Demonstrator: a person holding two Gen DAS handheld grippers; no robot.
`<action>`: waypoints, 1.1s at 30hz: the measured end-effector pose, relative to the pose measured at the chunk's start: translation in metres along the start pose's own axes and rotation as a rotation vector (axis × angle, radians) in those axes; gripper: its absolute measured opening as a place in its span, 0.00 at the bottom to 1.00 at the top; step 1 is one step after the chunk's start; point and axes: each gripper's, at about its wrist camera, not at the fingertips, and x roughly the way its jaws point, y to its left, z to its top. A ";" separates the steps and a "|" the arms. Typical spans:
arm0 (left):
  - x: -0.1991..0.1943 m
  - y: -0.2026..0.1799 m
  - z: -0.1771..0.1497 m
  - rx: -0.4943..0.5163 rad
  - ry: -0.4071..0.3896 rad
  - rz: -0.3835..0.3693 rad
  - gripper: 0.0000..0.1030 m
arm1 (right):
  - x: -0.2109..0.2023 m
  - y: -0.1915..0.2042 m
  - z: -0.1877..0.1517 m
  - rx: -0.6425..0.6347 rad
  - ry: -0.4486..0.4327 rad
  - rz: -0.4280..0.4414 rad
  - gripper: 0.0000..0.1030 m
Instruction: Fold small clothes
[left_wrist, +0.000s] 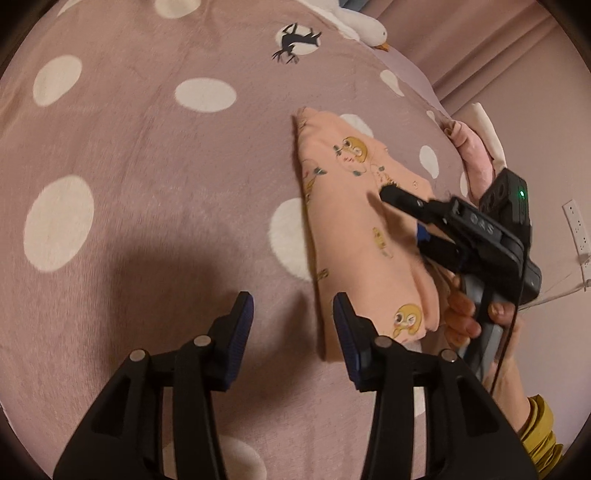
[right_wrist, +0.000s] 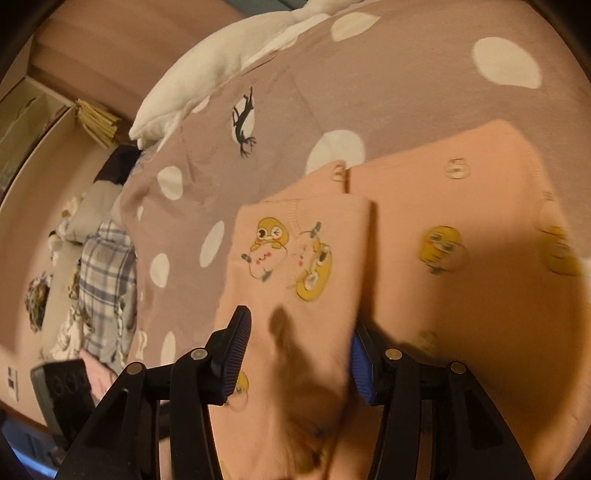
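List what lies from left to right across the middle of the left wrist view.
Polka-dot pink blanket → peach cartoon-print garment → right gripper over the garment → crumpled pink cloth at the bed's edge → white power strip on the wall.

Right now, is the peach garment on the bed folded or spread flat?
Partly folded. On the peach garment, one printed panel lies doubled over the rest, with a raised edge along its side.
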 end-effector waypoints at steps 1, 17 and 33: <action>0.000 0.001 -0.001 -0.003 0.002 -0.002 0.43 | 0.000 0.000 -0.001 -0.005 -0.006 -0.007 0.45; 0.001 -0.029 -0.004 0.039 0.022 -0.021 0.43 | -0.076 0.008 0.014 -0.160 -0.140 -0.186 0.08; 0.028 -0.105 0.018 0.184 0.006 -0.034 0.41 | -0.120 -0.046 0.007 -0.058 -0.207 -0.335 0.16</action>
